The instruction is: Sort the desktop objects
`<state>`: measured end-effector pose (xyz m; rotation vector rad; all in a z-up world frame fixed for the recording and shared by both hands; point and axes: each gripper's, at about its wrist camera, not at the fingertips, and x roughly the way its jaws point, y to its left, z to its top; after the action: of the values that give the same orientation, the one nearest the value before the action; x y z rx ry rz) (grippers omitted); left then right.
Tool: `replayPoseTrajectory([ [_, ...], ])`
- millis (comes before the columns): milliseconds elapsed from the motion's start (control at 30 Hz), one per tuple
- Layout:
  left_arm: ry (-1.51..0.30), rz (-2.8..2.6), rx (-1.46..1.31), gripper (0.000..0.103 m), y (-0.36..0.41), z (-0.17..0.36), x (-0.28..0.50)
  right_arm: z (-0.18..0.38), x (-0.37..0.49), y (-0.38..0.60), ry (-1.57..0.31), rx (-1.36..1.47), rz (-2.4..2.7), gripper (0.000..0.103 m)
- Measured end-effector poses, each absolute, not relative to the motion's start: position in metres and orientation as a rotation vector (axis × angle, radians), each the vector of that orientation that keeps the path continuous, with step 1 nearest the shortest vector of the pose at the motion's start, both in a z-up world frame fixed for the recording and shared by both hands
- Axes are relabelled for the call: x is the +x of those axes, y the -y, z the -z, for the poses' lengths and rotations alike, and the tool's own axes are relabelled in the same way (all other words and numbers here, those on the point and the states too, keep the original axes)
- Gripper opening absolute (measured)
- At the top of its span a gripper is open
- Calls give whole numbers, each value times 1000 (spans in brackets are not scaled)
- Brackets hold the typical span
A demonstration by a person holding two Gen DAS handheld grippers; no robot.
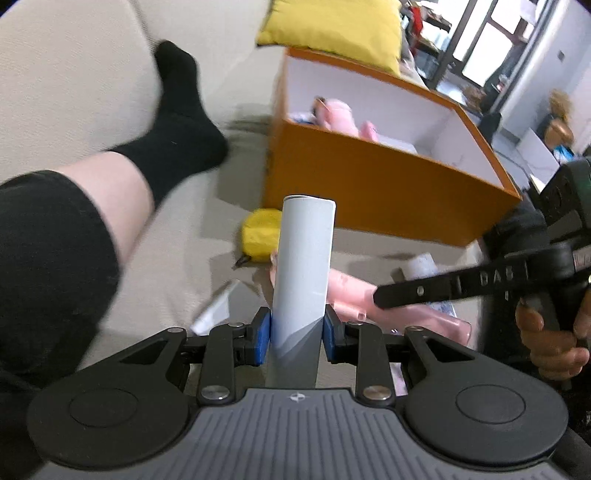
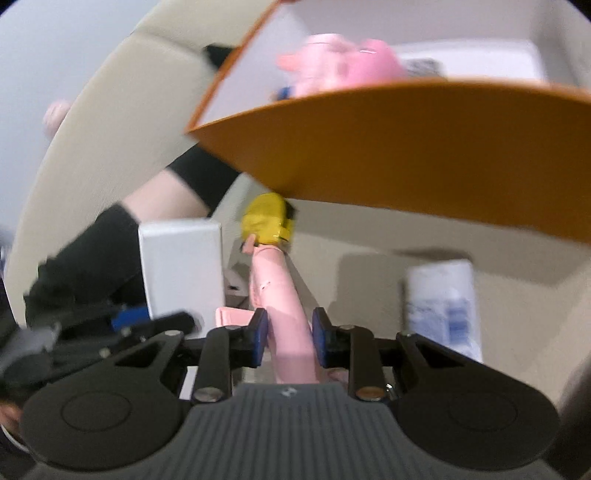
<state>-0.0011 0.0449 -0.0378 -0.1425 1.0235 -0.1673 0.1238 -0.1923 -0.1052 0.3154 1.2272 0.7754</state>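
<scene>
My left gripper (image 1: 297, 332) is shut on a tall white and grey box (image 1: 304, 258), its blue pads pressed on both sides; the same box (image 2: 181, 266) shows at the left of the right wrist view. A long pink object (image 2: 284, 314) lies between the blue pads of my right gripper (image 2: 290, 334), which rest against both of its sides. It also shows low on the cushion (image 1: 351, 291) in the left wrist view. An orange box (image 1: 369, 188) with a white inside stands just beyond, holding a pink plush toy (image 1: 340, 114).
A small yellow pouch (image 1: 260, 234) lies at the foot of the orange box. A white pack with blue print (image 2: 443, 306) lies to the right. A person's leg in a black sock (image 1: 177, 125) rests on the beige sofa. A yellow cushion (image 1: 332, 29) is behind.
</scene>
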Motion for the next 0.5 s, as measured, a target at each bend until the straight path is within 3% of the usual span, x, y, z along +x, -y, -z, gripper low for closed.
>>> replayPoseTrajectory([
  [33,-1036,172,-135,33,-40,41,1,106,123,197,-1220,318,-754,27],
  [67,-1046,177,-130,33,-36,45,3,105,122,200,-1206,307,-732,16],
  [100,-1054,184,-127,33,-33,48,6,103,121,202,-1191,283,-708,13],
  [300,-1044,195,-122,33,-22,53,15,93,121,205,-1118,190,-692,14],
  [400,-1042,188,-108,33,-20,52,14,80,113,195,-1049,101,-771,33],
  [500,-1047,176,-119,33,-25,52,13,75,115,187,-1024,47,-844,35],
])
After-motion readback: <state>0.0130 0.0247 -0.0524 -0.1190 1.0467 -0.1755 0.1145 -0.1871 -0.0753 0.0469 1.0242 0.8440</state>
